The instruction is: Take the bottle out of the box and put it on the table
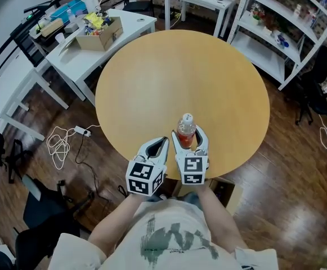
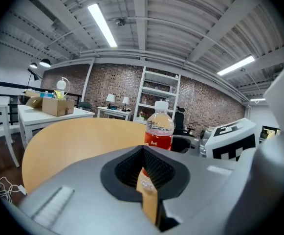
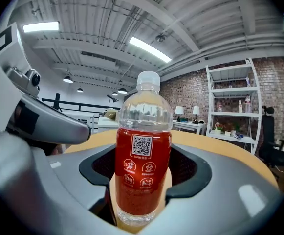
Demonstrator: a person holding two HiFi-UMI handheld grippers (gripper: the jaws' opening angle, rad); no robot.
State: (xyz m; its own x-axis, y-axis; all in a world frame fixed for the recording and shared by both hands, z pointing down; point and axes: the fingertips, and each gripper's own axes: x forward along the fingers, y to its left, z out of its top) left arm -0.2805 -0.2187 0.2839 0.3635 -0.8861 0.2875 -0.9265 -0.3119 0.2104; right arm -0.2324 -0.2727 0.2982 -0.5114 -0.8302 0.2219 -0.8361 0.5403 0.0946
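The right gripper (image 1: 189, 143) is clamping the upright red-drink bottle (image 3: 142, 165) over the round tabletop's (image 1: 180, 77) near edge, already out of the cardboard box (image 1: 226, 191) below, while the left gripper (image 1: 158, 147) is idling alongside, jaws together and empty, so seemingly only setting down and releasing is remaining.

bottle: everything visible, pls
The bottle is clear plastic with a white cap, upright, roughly two-thirds full of red drink, clear above. Its front shows a white QR code over four round icons. The right hand-held gripper is shut on its lower body, a dark pad on each side. It stands over the near edge of the round wooden table; whether its base rests on it cannot be told. Nothing else touches it.
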